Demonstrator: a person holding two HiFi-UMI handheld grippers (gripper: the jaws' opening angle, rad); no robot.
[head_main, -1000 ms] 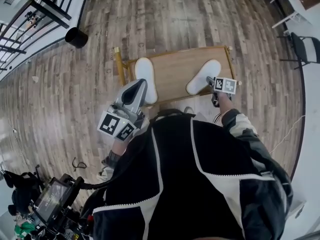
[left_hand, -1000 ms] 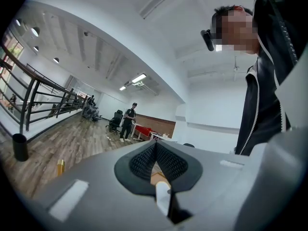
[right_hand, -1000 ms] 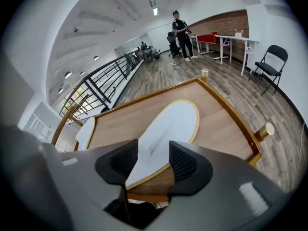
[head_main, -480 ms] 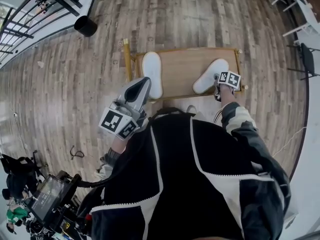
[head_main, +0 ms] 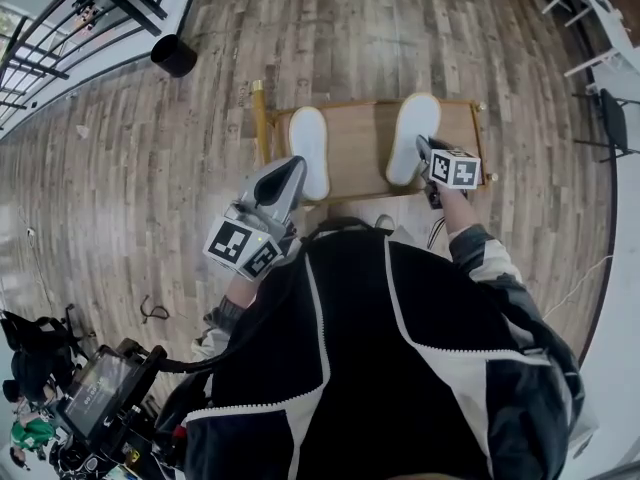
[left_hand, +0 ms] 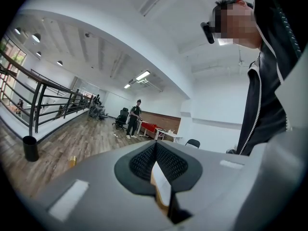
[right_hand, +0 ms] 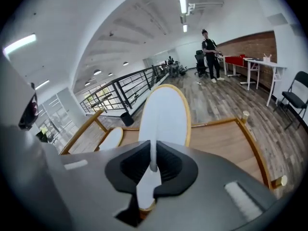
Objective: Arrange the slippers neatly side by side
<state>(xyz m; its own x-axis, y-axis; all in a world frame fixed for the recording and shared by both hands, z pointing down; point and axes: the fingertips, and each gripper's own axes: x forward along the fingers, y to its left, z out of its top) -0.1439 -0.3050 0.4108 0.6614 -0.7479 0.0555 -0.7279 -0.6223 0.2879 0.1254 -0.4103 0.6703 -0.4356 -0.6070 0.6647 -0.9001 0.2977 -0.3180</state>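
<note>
Two white slippers lie on a low wooden table (head_main: 355,143). The left slipper (head_main: 309,151) rests near the table's left end. My right gripper (head_main: 424,152) is shut on the heel edge of the right slipper (head_main: 413,136); its jaws have just been closing on it. In the right gripper view the held slipper (right_hand: 163,114) stretches away from the right gripper (right_hand: 153,165), sole edge pinched, with the other slipper (right_hand: 111,138) to its left. My left gripper (head_main: 291,168) hovers shut and empty by the table's near left edge, pointing level into the room (left_hand: 155,150).
The table has gold corner posts (head_main: 259,86). A black bin (head_main: 174,55) stands on the wood floor at the far left by a railing. White chairs (head_main: 600,8) and a dark chair (head_main: 618,108) are at the right. A person (right_hand: 210,57) stands far off.
The right gripper has shut on the right slipper and swung it from a slant to lie parallel with the left one, further back on the table. The left gripper has stayed put.
</note>
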